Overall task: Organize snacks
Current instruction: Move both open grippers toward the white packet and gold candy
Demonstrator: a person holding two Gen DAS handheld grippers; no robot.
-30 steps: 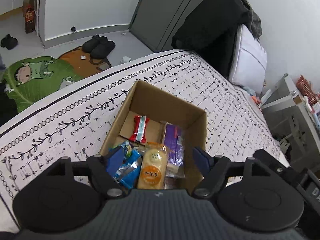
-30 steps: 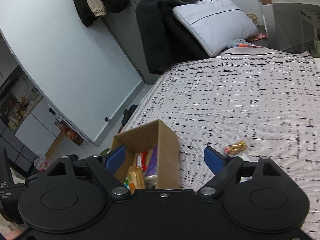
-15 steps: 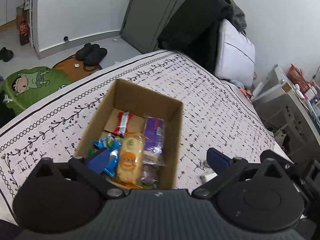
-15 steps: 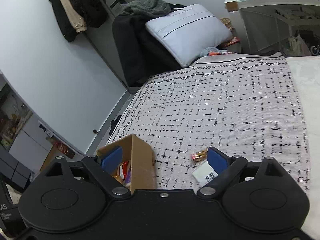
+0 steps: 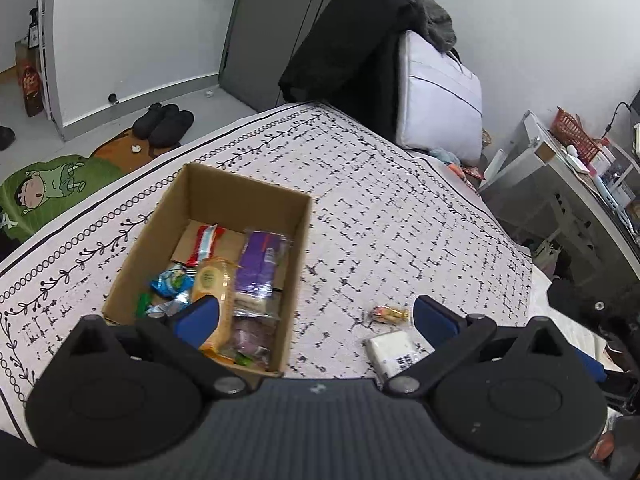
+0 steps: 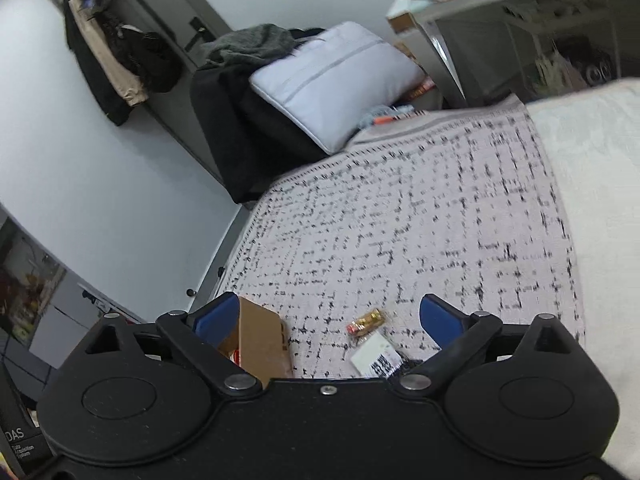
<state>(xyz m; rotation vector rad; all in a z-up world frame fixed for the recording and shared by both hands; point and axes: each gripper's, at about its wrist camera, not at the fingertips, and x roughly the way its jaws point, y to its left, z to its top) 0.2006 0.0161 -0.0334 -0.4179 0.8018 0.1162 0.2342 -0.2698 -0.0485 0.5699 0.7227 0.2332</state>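
Observation:
A cardboard box (image 5: pixel 296 236) sits on the patterned bedspread (image 5: pixel 400 232) and holds several snack packets, among them a purple one (image 5: pixel 260 264) and a yellow one (image 5: pixel 212 284). A small gold-wrapped snack (image 5: pixel 390 314) and a white packet (image 5: pixel 394 350) lie on the bedspread right of the box. My left gripper (image 5: pixel 316 318) is open and empty, above the box's right wall. My right gripper (image 6: pixel 326 316) is open and empty; the box (image 6: pixel 262 346), the gold snack (image 6: pixel 366 322) and the white packet (image 6: pixel 376 358) lie just below it.
A white pillow (image 5: pixel 438 96) and dark clothes (image 5: pixel 348 48) lie at the bed's far end. A desk with clutter (image 5: pixel 576 176) stands to the right. Slippers (image 5: pixel 164 124) and a green floor mat (image 5: pixel 44 192) are on the floor left.
Both grippers have swung to the right; the box has slid left in both views and the gold snack and white packet have come into view between the fingers.

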